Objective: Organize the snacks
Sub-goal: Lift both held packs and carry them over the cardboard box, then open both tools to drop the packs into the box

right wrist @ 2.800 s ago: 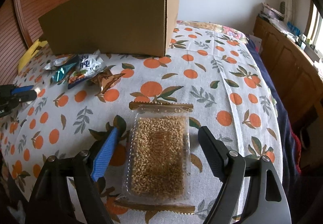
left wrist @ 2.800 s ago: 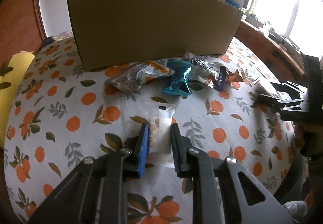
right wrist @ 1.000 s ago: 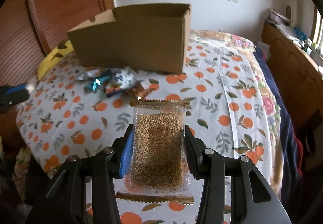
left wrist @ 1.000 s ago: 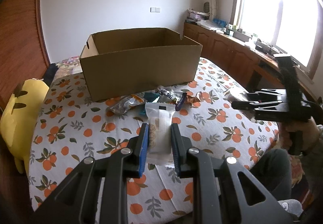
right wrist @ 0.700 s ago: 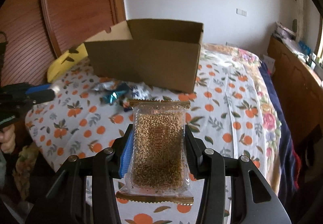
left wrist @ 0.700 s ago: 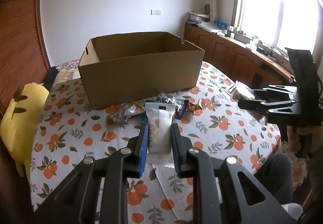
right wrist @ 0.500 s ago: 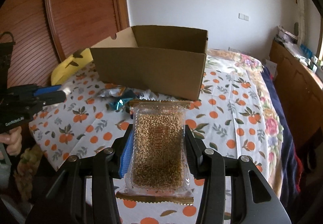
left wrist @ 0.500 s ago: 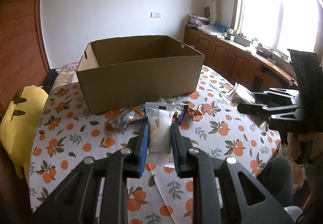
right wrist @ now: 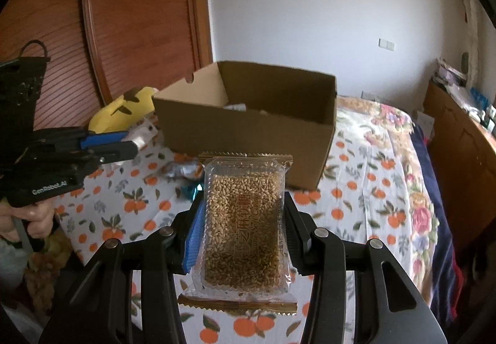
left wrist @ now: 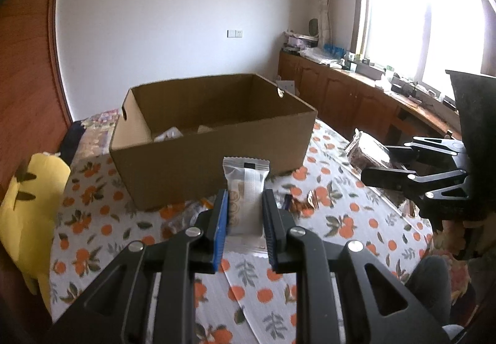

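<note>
My left gripper point(left wrist: 245, 204) is shut on a white snack packet point(left wrist: 245, 189), held upright above the table. Straight ahead stands the open cardboard box point(left wrist: 214, 152) with a few packets on its floor. My right gripper point(right wrist: 241, 207) is shut on a clear sesame candy pack point(right wrist: 245, 220) with gold edges, lifted above the table in front of the cardboard box point(right wrist: 248, 127). In the left wrist view the right gripper point(left wrist: 381, 164) shows at the right with the sesame candy pack point(left wrist: 369, 152). In the right wrist view the left gripper point(right wrist: 127, 144) shows at the left with the white snack packet point(right wrist: 141, 133).
Several loose snack packets point(left wrist: 192, 217) lie on the orange-print tablecloth point(left wrist: 341, 220) before the box. A yellow plush toy point(left wrist: 31, 204) sits at the table's left. Wooden cabinets point(left wrist: 356, 96) run under the window. A hand point(right wrist: 28, 220) grips the left tool.
Both grippers closed on their packets, lifted them off the tablecloth and kept rising. The box now sits lower in both views and its inside shows.
</note>
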The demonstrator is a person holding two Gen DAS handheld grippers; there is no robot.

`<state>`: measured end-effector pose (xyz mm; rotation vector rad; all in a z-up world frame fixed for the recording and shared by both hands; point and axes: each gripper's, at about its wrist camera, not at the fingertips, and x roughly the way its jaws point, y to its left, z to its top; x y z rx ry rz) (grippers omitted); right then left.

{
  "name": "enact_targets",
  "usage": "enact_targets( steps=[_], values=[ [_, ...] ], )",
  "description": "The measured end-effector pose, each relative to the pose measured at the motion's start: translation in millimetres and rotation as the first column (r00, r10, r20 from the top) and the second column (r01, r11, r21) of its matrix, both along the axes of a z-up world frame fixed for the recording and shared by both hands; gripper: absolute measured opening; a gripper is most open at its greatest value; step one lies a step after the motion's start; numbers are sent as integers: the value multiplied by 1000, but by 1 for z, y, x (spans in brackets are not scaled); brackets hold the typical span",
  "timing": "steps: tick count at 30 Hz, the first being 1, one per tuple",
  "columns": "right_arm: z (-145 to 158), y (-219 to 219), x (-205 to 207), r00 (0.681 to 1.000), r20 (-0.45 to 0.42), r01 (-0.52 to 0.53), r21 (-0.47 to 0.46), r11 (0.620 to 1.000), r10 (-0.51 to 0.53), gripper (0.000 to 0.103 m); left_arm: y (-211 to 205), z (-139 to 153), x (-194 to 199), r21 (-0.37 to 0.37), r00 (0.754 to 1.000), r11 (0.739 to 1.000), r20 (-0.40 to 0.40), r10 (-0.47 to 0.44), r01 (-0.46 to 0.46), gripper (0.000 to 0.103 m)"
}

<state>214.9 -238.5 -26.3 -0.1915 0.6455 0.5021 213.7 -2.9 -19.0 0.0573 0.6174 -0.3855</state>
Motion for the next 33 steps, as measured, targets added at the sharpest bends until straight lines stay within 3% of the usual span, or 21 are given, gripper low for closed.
enact_targets(
  steps=[19, 33],
  values=[
    [42, 28, 80, 994, 101, -47, -22, 999, 49, 46, 5, 34, 82, 18, 997, 1000, 82, -4, 2, 20],
    [32, 56, 157, 991, 116, -70, -30, 997, 73, 46, 24, 17, 158, -1, 998, 999, 60, 37, -37, 20]
  ],
)
